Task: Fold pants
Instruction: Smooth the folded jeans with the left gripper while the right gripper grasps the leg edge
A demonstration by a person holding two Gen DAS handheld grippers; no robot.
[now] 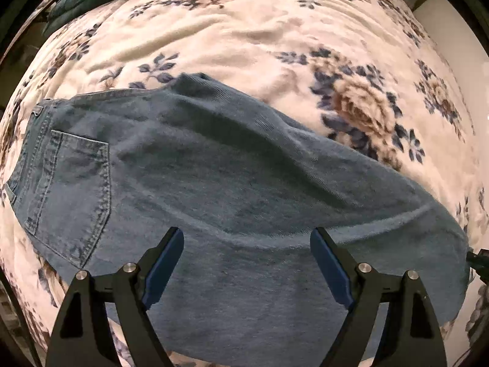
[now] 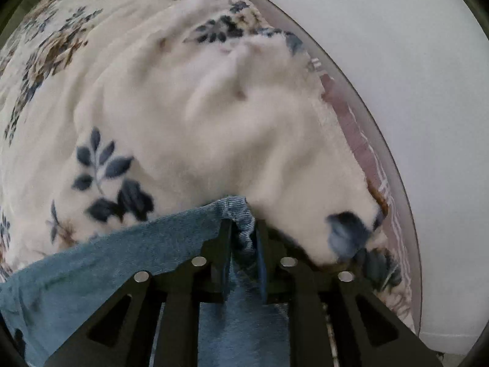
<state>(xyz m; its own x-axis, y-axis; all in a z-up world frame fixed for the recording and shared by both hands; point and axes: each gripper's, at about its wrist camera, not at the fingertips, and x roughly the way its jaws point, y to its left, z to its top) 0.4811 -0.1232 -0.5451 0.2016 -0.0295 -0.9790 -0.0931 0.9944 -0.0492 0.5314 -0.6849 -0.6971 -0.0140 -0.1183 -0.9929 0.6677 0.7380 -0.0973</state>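
Pants [image 1: 232, 183] flat on floral blanket [image 1: 244, 36], long axis left-right, waistband and pocket [image 1: 73, 189] at left; no writing legible. Left gripper [image 1: 247, 241] released above denim. Right gripper [image 2: 243, 232] part-open, hem between pads.

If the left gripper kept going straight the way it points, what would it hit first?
Most likely the jeans: the left gripper hangs open above the flat denim, which lies on the floral blanket. How far off is unclear.
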